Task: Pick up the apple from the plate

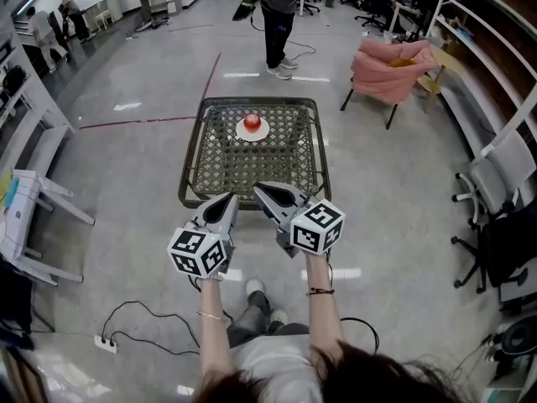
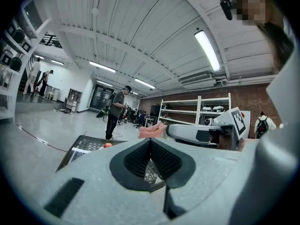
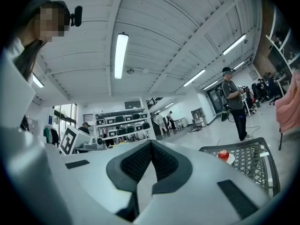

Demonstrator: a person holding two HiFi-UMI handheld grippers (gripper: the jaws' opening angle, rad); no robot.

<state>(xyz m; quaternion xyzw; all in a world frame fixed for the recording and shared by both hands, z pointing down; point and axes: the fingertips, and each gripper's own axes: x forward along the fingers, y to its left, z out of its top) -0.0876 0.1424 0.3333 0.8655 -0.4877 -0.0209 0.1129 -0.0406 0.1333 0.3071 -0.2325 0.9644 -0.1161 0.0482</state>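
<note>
Apple point(image 1: 252, 122), red and round, sits on a small white round plate point(image 1: 252, 138) near the middle of the far edge of the low dark wire-mesh table point(image 1: 195, 154), untouched and well apart from both tools. That spot leaves it open on every side, with bare mesh between it and the near edge, so a level approach across the table looks unobstructed.

The left gripper point(image 1: 230, 198) and the right gripper point(image 1: 260, 188) hang side by side over the table's near edge, pointing level toward the plate. Both are clenched tight with nothing between the ribbed pads, which I take for a carrying posture, not a grip. Either would have to spread its jaws before closing round the fruit.

The apple lies slightly nearer the right gripper's line. A standing person in dark clothes point(image 1: 277, 15) is well beyond the far edge, clear of the path.
</note>
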